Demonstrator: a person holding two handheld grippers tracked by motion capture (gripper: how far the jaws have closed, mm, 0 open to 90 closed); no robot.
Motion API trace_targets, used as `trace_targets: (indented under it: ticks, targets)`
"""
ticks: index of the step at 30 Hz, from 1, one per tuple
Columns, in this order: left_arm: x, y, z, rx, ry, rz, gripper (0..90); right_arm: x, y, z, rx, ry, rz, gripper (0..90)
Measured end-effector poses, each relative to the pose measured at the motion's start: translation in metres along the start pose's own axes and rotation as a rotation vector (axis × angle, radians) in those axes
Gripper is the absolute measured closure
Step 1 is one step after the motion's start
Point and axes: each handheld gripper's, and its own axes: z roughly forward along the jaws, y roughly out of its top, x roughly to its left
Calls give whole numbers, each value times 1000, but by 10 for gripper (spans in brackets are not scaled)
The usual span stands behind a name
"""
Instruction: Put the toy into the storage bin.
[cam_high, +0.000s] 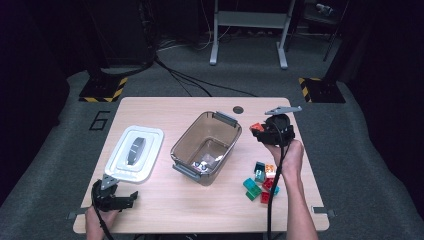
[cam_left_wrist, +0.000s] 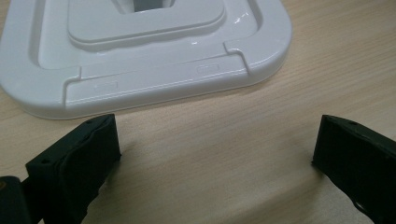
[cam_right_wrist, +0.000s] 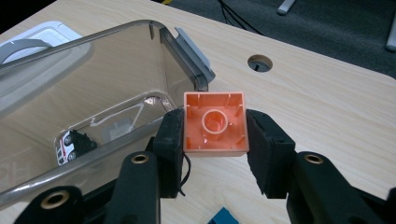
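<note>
Left gripper (cam_high: 121, 200) sits low at the table's near left edge, jaws wide with nothing between them, white lid (cam_left_wrist: 140, 56) just ahead of it. Right gripper (cam_right_wrist: 215, 140) is clamped on an orange brick (cam_right_wrist: 215, 123), hollow underside facing the camera, raised beside the transparent bin's (cam_high: 187, 145) right rim. Loose bricks (cam_high: 261, 182) lie near the right forearm. Bin holds a small toy car (cam_right_wrist: 70, 144).

My right gripper (cam_right_wrist: 215, 144) holds an orange block (cam_right_wrist: 215, 123) by two opposite sides, its hollow underside toward me, just beside the clear bin (cam_right_wrist: 93, 60), at three o'clock from it.
</note>
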Motion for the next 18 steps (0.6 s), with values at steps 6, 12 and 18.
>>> trace_targets:
  ticks: [6,12,18]
  targets:
    - [0,0,0,0,0,1,4,7,10,11,11,13,-14,588]
    - [0,0,0,0,0,0,4,13,19,25,19,29,-29,588]
    - [0,0,0,2,0,0,4,20,24,41,39,39,-50,588]
